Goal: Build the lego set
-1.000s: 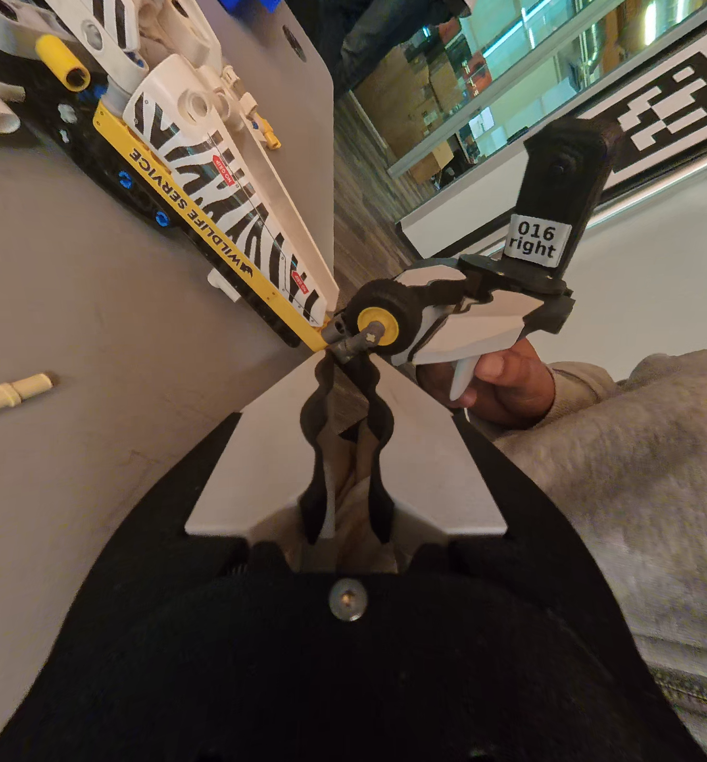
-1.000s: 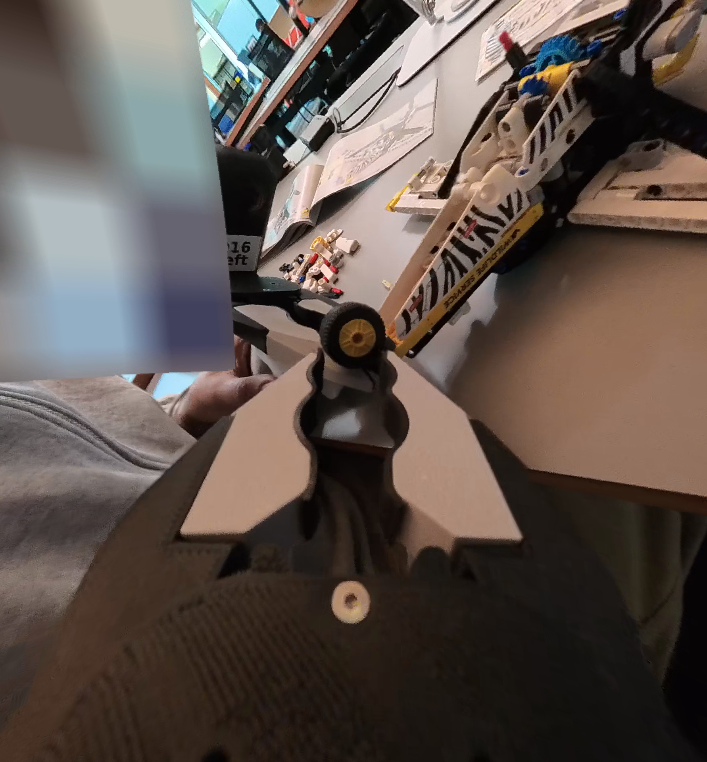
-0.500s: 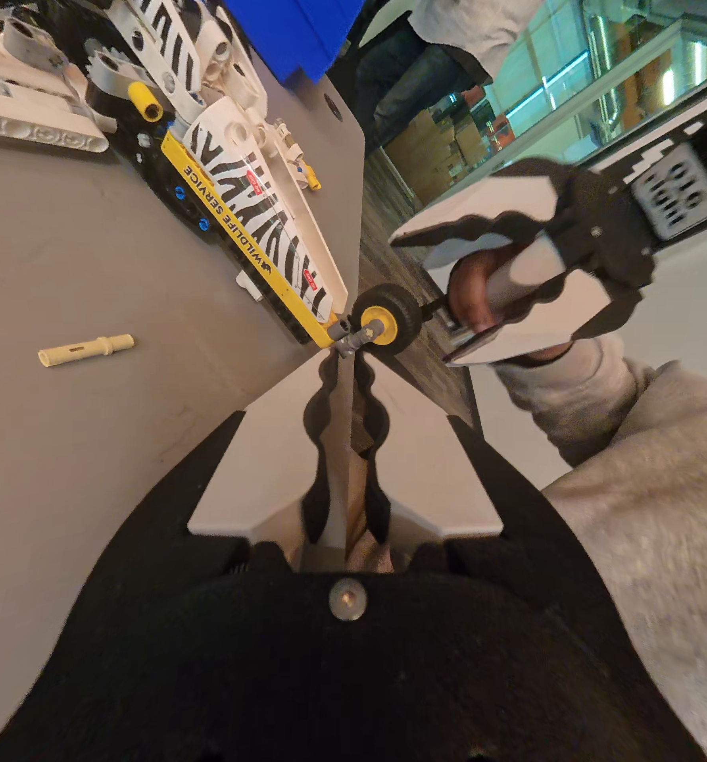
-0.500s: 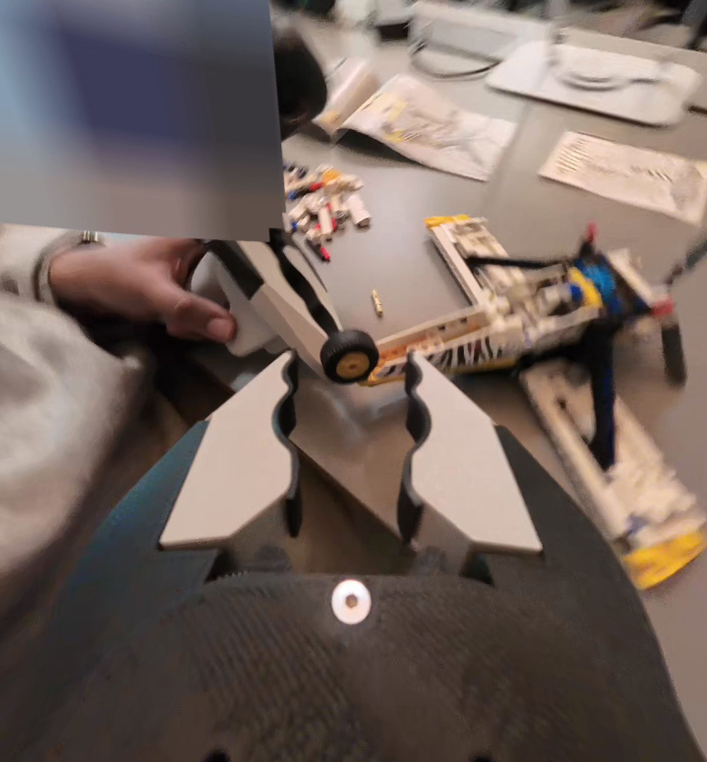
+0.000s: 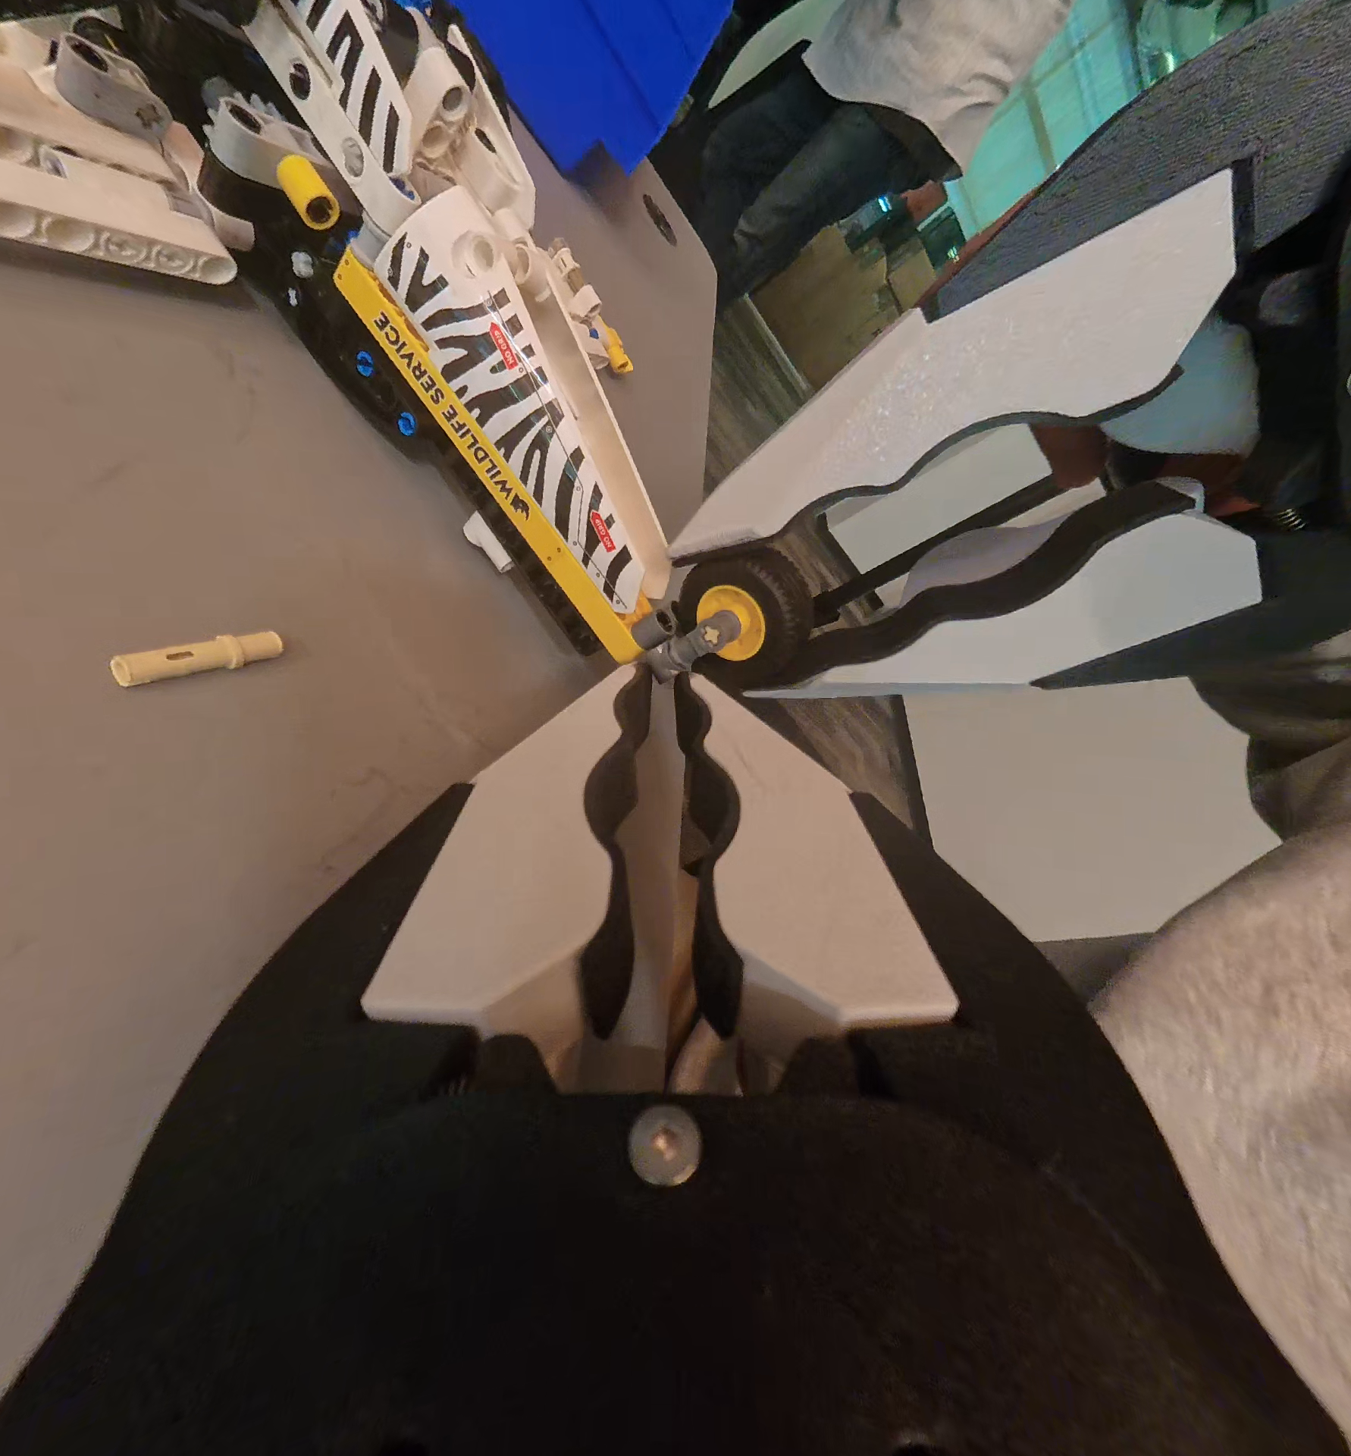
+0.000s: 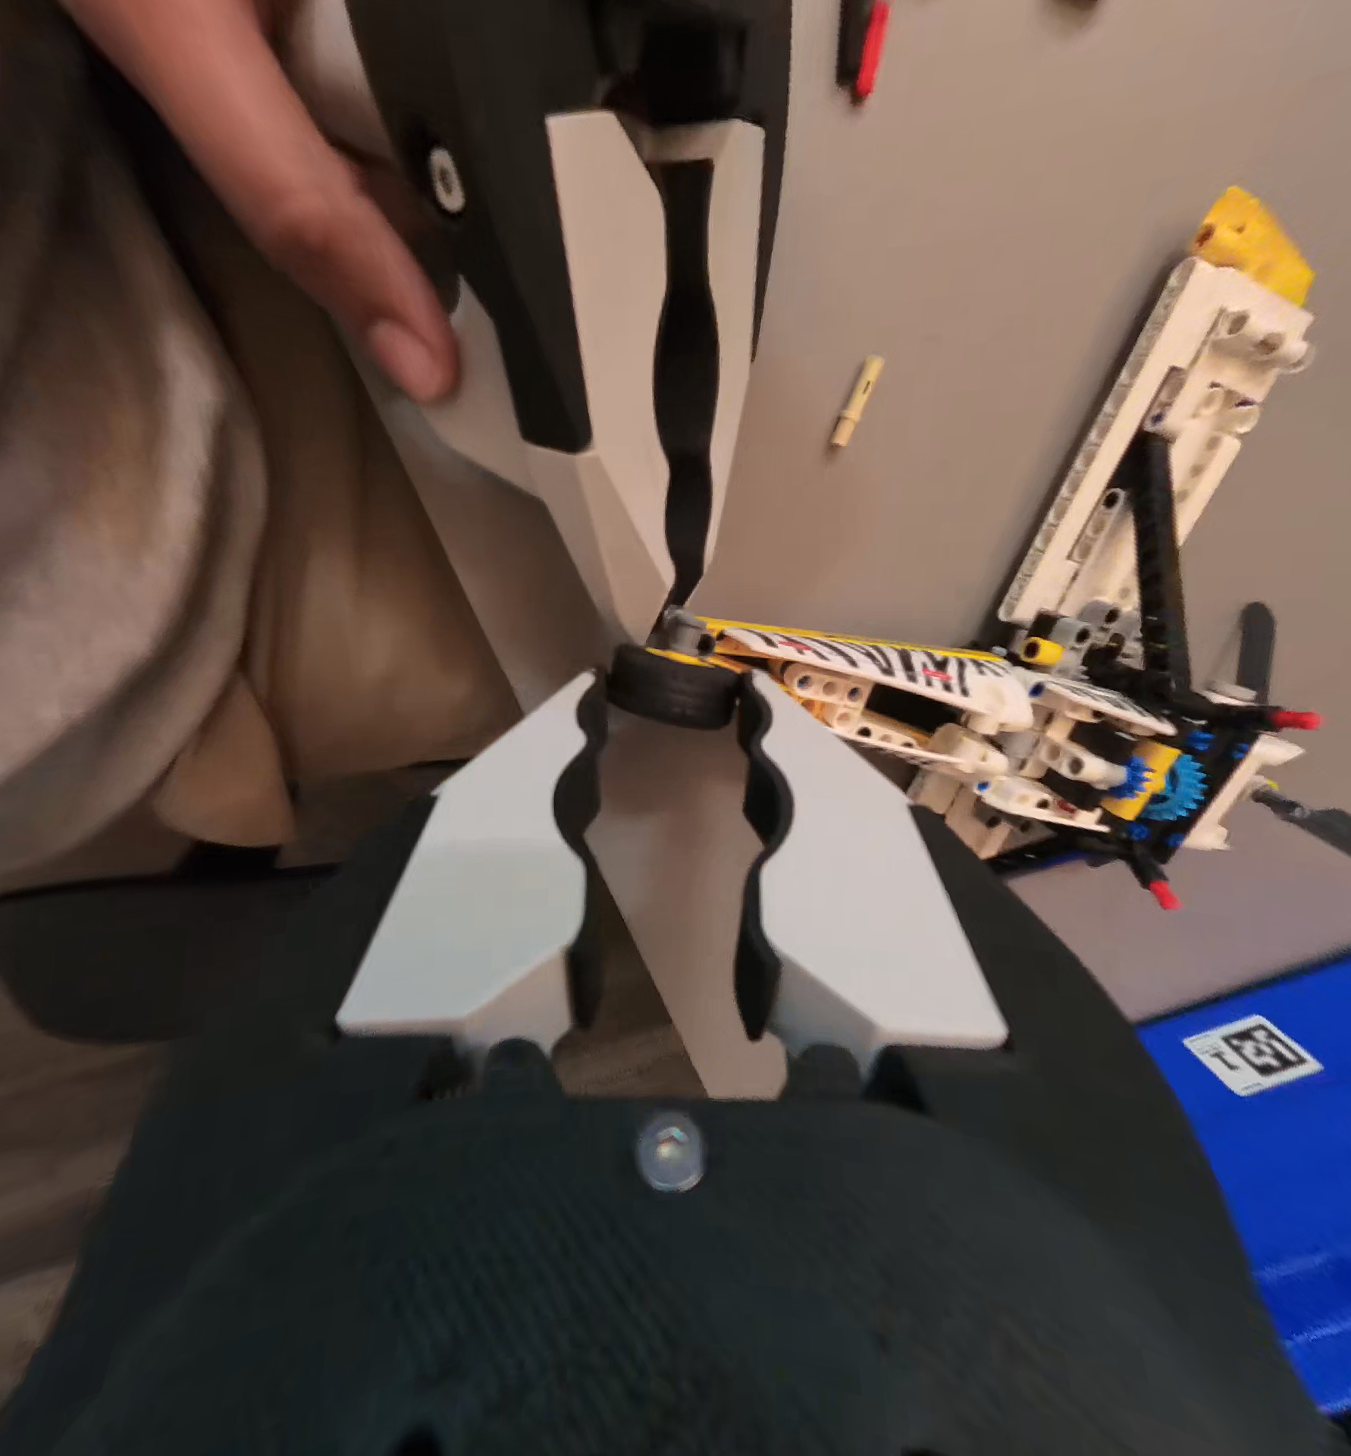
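A zebra-striped white, yellow and black lego model point(image 5: 499, 378) lies on the grey table point(image 5: 145, 867). At its near end a small black wheel with a yellow hub point(image 5: 727, 622) sits on a grey axle piece point(image 5: 676, 646). My left gripper point(image 5: 660, 681) is shut on that grey axle piece. My right gripper point(image 6: 668, 693) is shut on the wheel point(image 6: 672, 705), one finger on each side of the tyre. The right gripper also shows in the left wrist view point(image 5: 708, 622), coming in from the right. The left gripper point(image 6: 680, 603) comes down from above in the right wrist view.
A loose tan pin point(image 5: 196, 658) lies on the table left of the model. A blue bin point(image 6: 1287, 1182) stands at the lower right. White beams with a yellow end point(image 6: 1176, 410) lie beyond the model point(image 6: 932, 693). The wheel hangs past the table edge. A person stands in the background.
My right gripper let go of the wheel, swung round open, came back in and closed on the tyre from a new side. My left gripper stayed shut on the axle piece.
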